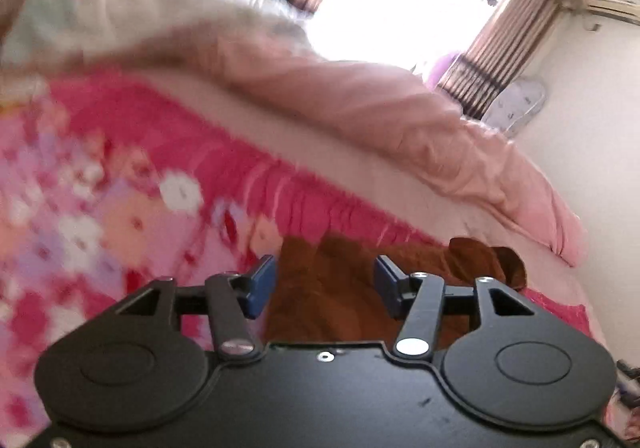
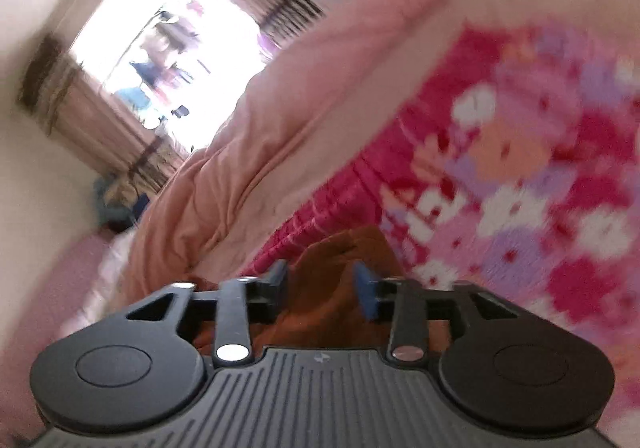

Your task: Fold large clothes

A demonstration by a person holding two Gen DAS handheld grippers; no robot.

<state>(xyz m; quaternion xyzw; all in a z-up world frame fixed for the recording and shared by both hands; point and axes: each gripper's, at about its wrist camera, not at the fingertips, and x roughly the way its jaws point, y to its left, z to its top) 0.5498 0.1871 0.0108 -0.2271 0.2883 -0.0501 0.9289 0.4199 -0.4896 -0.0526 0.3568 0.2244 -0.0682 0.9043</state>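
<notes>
the left gripper (image 1: pixel 325 284) hangs over a brown garment (image 1: pixel 340 304) that lies bunched on a bed. its blue pads (image 1: pixel 262 284) stand apart, with the brown cloth showing in the gap between them; neither pad presses on the cloth. the right gripper (image 2: pixel 320 288) is in the same posture: jaws apart, the brown garment (image 2: pixel 332 296) below and between them, nothing pinched. the garment rests on a pink floral blanket (image 1: pixel 100 208), close to its ruffled deep-pink edge (image 1: pixel 280 176). beyond that edge lies a rumpled pale pink quilt (image 1: pixel 420 116). striped brown curtains (image 1: pixel 500 44) frame a very bright window (image 1: pixel 400 0) at the far wall. both views are blurred and tilted, so the finer detail of the blanket's pattern cannot be made out.
</notes>
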